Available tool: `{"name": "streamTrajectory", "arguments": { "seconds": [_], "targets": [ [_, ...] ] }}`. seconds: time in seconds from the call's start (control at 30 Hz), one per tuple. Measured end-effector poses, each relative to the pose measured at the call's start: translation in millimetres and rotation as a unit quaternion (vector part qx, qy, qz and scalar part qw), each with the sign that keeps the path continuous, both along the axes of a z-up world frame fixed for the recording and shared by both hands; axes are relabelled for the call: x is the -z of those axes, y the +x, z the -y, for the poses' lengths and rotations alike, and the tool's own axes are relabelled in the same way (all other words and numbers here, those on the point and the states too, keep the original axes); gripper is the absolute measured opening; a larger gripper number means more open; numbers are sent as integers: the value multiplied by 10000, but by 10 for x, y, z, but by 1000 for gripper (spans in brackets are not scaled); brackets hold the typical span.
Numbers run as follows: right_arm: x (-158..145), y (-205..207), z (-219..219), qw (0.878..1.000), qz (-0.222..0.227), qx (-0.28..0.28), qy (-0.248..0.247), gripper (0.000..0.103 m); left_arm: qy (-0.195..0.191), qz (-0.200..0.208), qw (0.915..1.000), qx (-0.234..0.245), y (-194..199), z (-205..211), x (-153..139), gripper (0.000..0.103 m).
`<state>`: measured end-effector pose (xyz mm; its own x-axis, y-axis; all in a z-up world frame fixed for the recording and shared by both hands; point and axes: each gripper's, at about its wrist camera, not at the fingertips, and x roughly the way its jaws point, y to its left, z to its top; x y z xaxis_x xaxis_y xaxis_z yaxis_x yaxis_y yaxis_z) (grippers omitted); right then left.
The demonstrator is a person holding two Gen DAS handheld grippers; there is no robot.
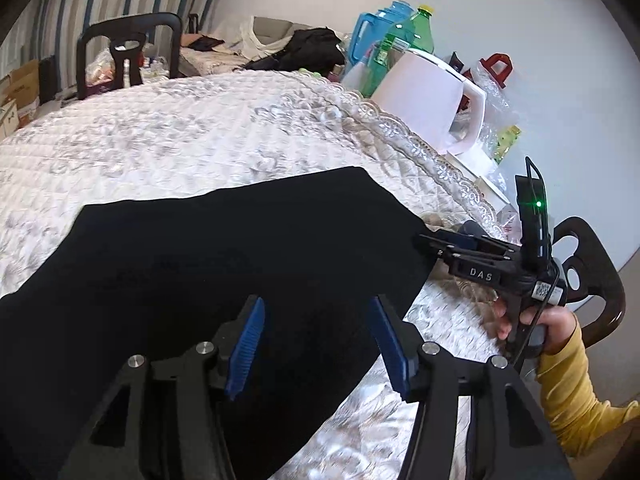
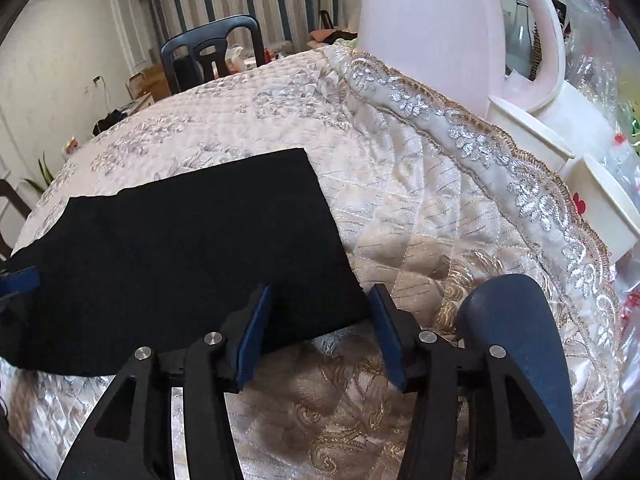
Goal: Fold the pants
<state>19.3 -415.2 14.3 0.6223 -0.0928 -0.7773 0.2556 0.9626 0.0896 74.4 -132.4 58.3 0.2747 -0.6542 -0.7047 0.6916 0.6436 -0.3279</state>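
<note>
- Lying flat on the quilt (image 1: 168,132), the pants (image 1: 224,264) spread black under the left claw (image 1: 316,344), whose blue pads stand apart above the cloth and clamp nothing.
- Over in the right wrist view, the right claw (image 2: 320,330) is released too: its jaws straddle the near corner of the pants (image 2: 180,240), the cloth's edge running between the pads, with no pad pressing on it.
- Only the left view catches the right claw (image 1: 430,242) from outside, at the pants' far edge, gripped by a hand (image 1: 536,328) in a yellow sleeve (image 1: 576,392).
- Left view also shows a green bottle (image 1: 404,40) and a blue jug (image 1: 384,28) behind the white kettle (image 1: 424,96).
- Right view alone brings the quilt's silver lace border (image 2: 480,140) up close, plus a dark blue rounded object (image 2: 516,340) beside the right finger; what it is, I cannot tell.
- A sliver of blue at that view's left edge is likely the left claw; too little shows to be sure.
- Count: one pair of pants, two claws, one kettle, one green bottle, one jug, one hand seen.
</note>
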Motion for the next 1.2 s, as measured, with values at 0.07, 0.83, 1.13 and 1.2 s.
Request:
{"name": "streamTrajectory", "arguments": {
  "seconds": [0.07,0.83,1.13,1.2],
  "targets": [
    [0,1,-5,10000,-10,1,-25,51,-30,-40,10000,74,27,66,-6,58],
    [-194,-39,-229,9925,756,-903,321,12,-62,-373,9985,391,382,561,-3,61],
    [-241,-12,-505,9817,956,-1611,331,12,-347,-686,9939,791,595,902,-97,73],
    [-229,-8,-543,9812,932,-1668,257,12,-315,-765,9930,843,637,989,-73,73]
  ]
}}
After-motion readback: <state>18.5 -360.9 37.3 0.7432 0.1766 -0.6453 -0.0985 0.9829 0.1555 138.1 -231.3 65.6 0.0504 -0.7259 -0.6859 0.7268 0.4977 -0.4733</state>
